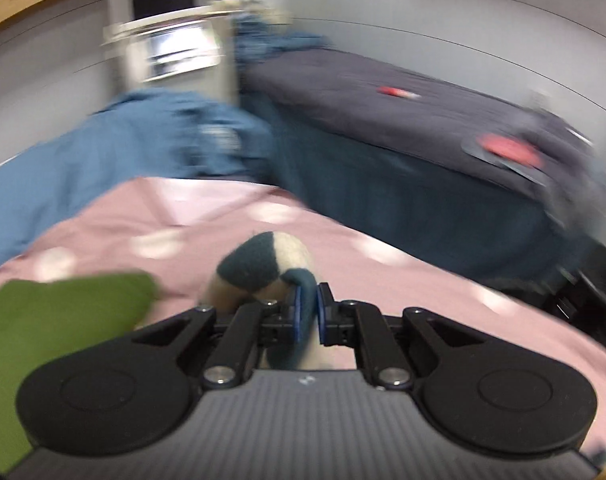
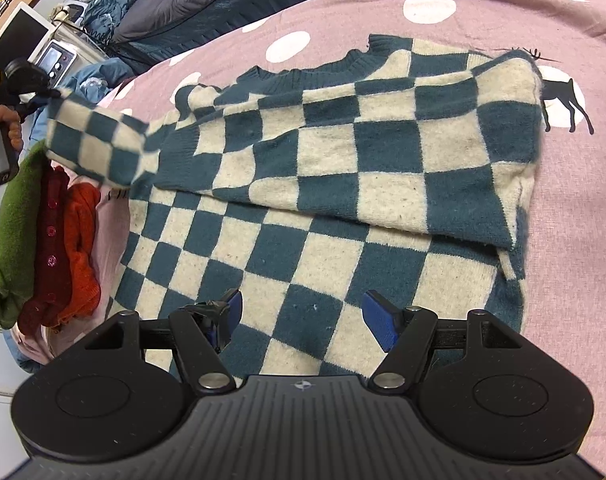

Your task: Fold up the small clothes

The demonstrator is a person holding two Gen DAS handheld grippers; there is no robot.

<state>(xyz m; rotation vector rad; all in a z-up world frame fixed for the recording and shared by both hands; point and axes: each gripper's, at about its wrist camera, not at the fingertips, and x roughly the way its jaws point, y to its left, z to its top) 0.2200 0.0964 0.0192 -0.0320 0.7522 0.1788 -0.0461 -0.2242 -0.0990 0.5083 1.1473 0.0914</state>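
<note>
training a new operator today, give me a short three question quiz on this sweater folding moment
1. True or false: the left gripper is shut on a sleeve of the teal and cream checkered knit sweater.
2. Which sits over the sweater's lower body with nothing between its fingers? A) right gripper B) left gripper C) neither
3. Fill in: the pile beside the sweater holds a green knit garment and two ____ ones, all on the pink polka-dot bedspread.

Key
1. True
2. A
3. Red: a dark red buttoned cardigan and a lighter red knit.
</note>
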